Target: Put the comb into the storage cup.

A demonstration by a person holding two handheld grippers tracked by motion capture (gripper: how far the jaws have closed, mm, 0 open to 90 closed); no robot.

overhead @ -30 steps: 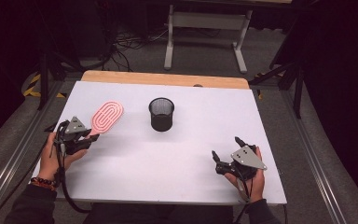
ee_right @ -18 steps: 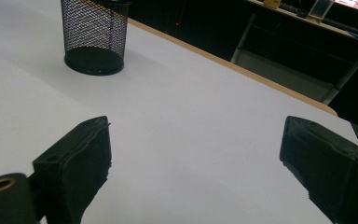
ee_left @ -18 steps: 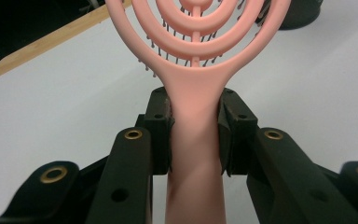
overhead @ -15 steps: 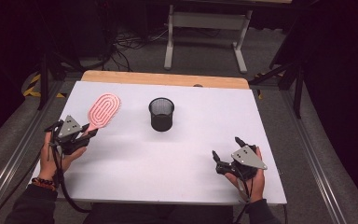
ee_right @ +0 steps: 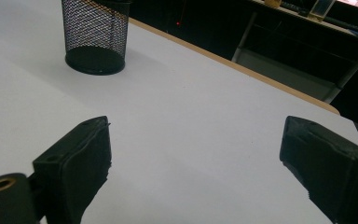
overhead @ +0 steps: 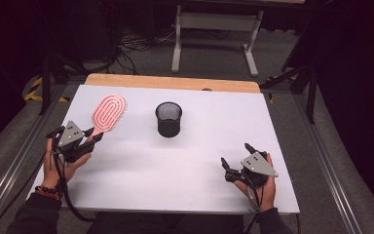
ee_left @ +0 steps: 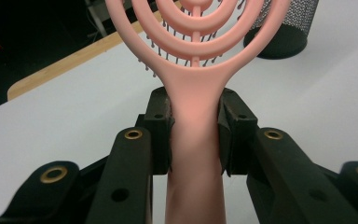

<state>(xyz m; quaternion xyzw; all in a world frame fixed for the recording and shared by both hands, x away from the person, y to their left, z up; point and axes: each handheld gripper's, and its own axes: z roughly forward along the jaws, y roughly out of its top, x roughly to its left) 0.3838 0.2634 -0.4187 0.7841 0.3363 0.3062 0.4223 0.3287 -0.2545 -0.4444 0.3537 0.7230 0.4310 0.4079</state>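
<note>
A pink hairbrush [overhead: 108, 113] with an oval, ringed head is held above the left side of the white table [overhead: 185, 161]. My left gripper [overhead: 95, 135] is shut on its handle. In the left gripper view both pads clamp the handle [ee_left: 195, 135], and the brush head [ee_left: 196, 32] rises ahead with its bristles facing away. A black mesh cup [overhead: 168, 119] stands upright in the middle of the table, to the right of the brush. My right gripper [overhead: 237, 155] rests at the table's front right, open, with nothing between its fingers [ee_right: 81, 154]. The cup [ee_right: 95, 35] stands ahead of it at the left.
A wooden strip [overhead: 173, 82] runs along the table's far edge. Behind it stand a grey table frame [overhead: 214, 29] and cables on the dark floor. A metal rail [overhead: 9, 165] flanks the table on the left.
My left gripper has carried the brush a little to the left and toward the far side, away from the cup. My right gripper has stayed in place.
</note>
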